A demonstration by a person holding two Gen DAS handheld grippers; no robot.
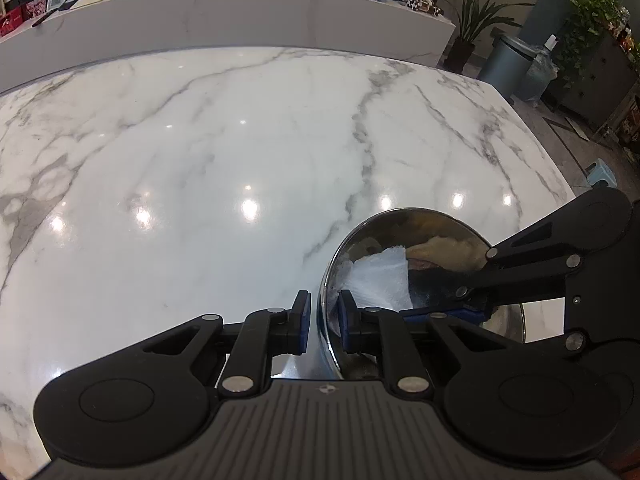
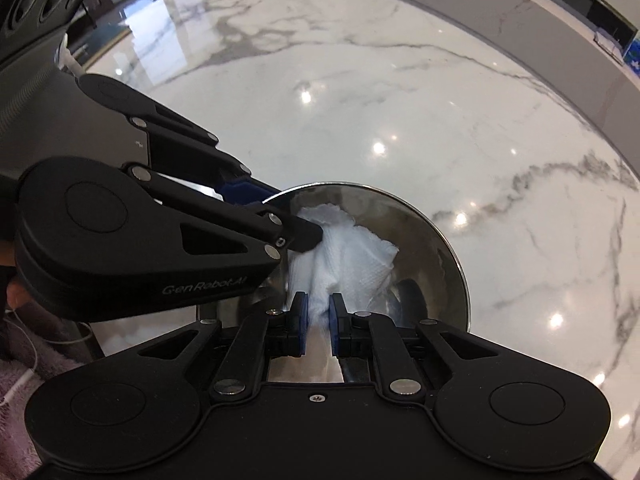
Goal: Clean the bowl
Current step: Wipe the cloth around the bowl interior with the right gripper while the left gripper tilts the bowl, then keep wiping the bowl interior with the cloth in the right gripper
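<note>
A shiny steel bowl [image 1: 440, 236] stands on the white marble table [image 1: 200, 160], near its front right part. My left gripper [image 1: 323, 316] is shut on the bowl's near left rim, one pad outside and one inside. A crumpled white paper towel [image 1: 380, 280] lies inside the bowl. My right gripper [image 1: 412, 308] reaches in from the right and meets it. In the right wrist view the right gripper [image 2: 318, 316] is shut on the paper towel [image 2: 352, 256], which it presses against the inside of the bowl [image 2: 420, 240]. The left gripper [image 2: 286, 216] clamps the rim at the left.
Behind the marble table [image 2: 400, 100] runs a grey counter [image 1: 240, 12] with boxes and small items. A grey bin [image 1: 508, 64], potted plants [image 1: 476, 12] and a blue stool [image 1: 600, 170] stand off the table's right side. A purple cloth [image 2: 24, 360] with a white cable lies lower left.
</note>
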